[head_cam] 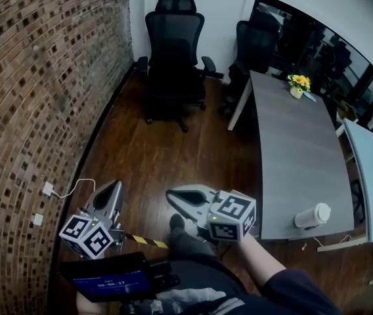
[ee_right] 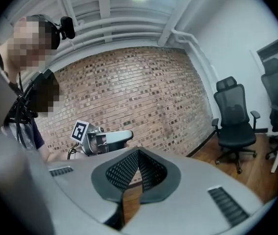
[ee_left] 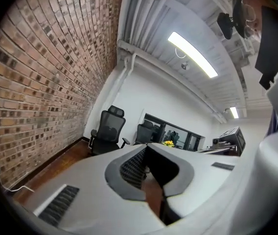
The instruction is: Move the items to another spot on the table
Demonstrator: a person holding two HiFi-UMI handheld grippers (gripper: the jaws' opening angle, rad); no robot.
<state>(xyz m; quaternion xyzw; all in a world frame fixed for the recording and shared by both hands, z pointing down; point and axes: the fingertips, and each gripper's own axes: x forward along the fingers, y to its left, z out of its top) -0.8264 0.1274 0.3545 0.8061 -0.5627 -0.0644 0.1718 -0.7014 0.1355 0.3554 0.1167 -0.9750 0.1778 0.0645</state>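
We judge the task not begun: the left gripper (head_cam: 113,188) and right gripper (head_cam: 172,197), both closed and empty, are over the floor (head_cam: 147,156) left of the desk (head_cam: 291,149), whose near cup (head_cam: 313,215) and far flowers (head_cam: 297,84) sit untouched.

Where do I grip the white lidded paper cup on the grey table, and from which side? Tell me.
Take the white lidded paper cup round its mid-body, below the lid, jaws level. It seems to stand upright near the long grey table's near end, so come in sideways from that end. Open the right hand-held gripper first; it is shut.
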